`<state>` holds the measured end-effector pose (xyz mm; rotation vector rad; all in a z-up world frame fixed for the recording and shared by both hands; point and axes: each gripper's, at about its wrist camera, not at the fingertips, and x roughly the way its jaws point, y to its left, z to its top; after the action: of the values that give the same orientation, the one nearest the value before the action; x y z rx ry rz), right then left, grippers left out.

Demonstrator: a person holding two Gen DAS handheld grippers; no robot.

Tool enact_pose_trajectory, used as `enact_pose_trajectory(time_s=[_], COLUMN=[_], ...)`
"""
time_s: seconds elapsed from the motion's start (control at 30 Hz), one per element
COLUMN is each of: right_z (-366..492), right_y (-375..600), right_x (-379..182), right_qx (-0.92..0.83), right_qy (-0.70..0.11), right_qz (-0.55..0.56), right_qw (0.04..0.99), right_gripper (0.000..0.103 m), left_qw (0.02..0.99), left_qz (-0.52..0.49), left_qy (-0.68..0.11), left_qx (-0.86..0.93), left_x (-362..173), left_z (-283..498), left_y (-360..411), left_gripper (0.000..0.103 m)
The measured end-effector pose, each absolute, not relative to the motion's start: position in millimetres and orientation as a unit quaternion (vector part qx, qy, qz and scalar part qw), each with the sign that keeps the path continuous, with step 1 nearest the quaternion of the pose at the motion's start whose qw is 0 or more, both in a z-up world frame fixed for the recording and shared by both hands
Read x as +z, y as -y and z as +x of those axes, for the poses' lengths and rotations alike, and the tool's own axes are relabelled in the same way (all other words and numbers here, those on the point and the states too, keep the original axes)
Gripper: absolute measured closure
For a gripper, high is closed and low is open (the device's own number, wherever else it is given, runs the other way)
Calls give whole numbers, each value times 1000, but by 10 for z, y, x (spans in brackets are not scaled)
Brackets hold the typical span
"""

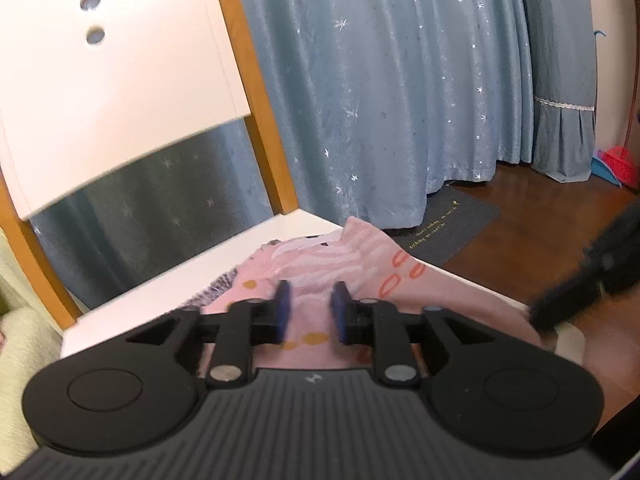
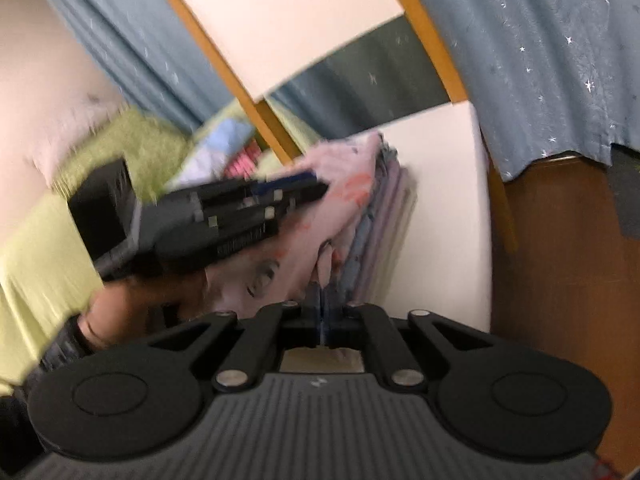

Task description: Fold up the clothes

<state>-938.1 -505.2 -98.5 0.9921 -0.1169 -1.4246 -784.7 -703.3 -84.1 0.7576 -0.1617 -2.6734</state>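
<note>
A pink patterned garment [image 1: 328, 264] lies on top of a stack of folded clothes [image 2: 380, 216] on a white chair seat [image 1: 168, 280]. My left gripper [image 1: 310, 304] is open, its blue pads [image 1: 283, 304] apart just above the pink garment; it also shows from the side in the right wrist view [image 2: 288, 188], resting on the garment [image 2: 280, 264]. My right gripper [image 2: 323, 300] is shut on an edge of the pink garment at the near side of the stack.
The chair has a white backrest [image 1: 112, 92] with orange wooden posts [image 1: 256, 92]. Blue star-patterned curtains [image 1: 400, 92] hang behind. A dark mat [image 1: 448, 228] lies on the wooden floor [image 1: 560, 232]. A green blanket [image 2: 40, 264] lies to the left.
</note>
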Motion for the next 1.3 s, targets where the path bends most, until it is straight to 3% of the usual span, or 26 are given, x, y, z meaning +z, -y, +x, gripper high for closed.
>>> enact_pose_trajectory(time_s=[0.07, 0.13, 0.17, 0.3, 0.53, 0.73, 0.9, 0.93, 0.97, 1.0, 1.03, 1.07, 1.23, 1.3], right_z=[-9403, -9415, -9406, -9351, -9329, -9214, -9259, -9279, -9292, -9302, -9312, -9318, -9324, -9304], right_y=[5037, 5035, 5047, 5231, 5662, 5930, 5878, 5890, 5916, 5945, 5974, 6001, 6120, 6150], right_x=[-944, -904, -884, -805, -769, -836, -719, -725, -735, -745, -755, -762, -812, -817], right_qx=[-636, -646, -649, -670, -668, -686, -714, -717, -719, -720, -722, -725, -731, -727], right_qy=[66, 76, 76, 50, 41, -27, -6, -4, -6, -9, -12, -17, -45, -55], right_qz=[424, 413, 409, 385, 375, 365, 333, 333, 334, 334, 334, 333, 329, 329], right_qw=[641, 638, 637, 633, 642, 629, 616, 612, 609, 608, 606, 603, 596, 600], right_gripper=[91, 91, 91, 91, 91, 93, 89, 80, 66, 62, 61, 61, 62, 90], left_qw=[184, 193, 199, 227, 263, 296, 320, 315, 307, 299, 289, 282, 277, 281], left_qz=[263, 266, 271, 294, 285, 273, 254, 254, 256, 254, 249, 243, 238, 230], left_qy=[86, 108, 116, 106, 1, -62, -135, -161, -187, -211, -231, -241, -231, -227], left_qx=[-943, -938, -935, -922, -921, -913, -903, -900, -897, -895, -895, -896, -902, -904], left_x=[-815, -803, -805, -845, -871, -904, -880, -903, -936, -970, -994, -995, -943, -914], left_z=[-7745, -7649, -7602, -7382, -7007, -6796, -6528, -6485, -6473, -6453, -6431, -6425, -6451, -6463], left_y=[6956, 6905, 6892, 6957, 7380, 7726, 7985, 8054, 8121, 8175, 8212, 8228, 8180, 8163], left_gripper=[42, 28, 25, 25, 25, 26, 29, 30, 36, 45, 69, 82, 99, 101])
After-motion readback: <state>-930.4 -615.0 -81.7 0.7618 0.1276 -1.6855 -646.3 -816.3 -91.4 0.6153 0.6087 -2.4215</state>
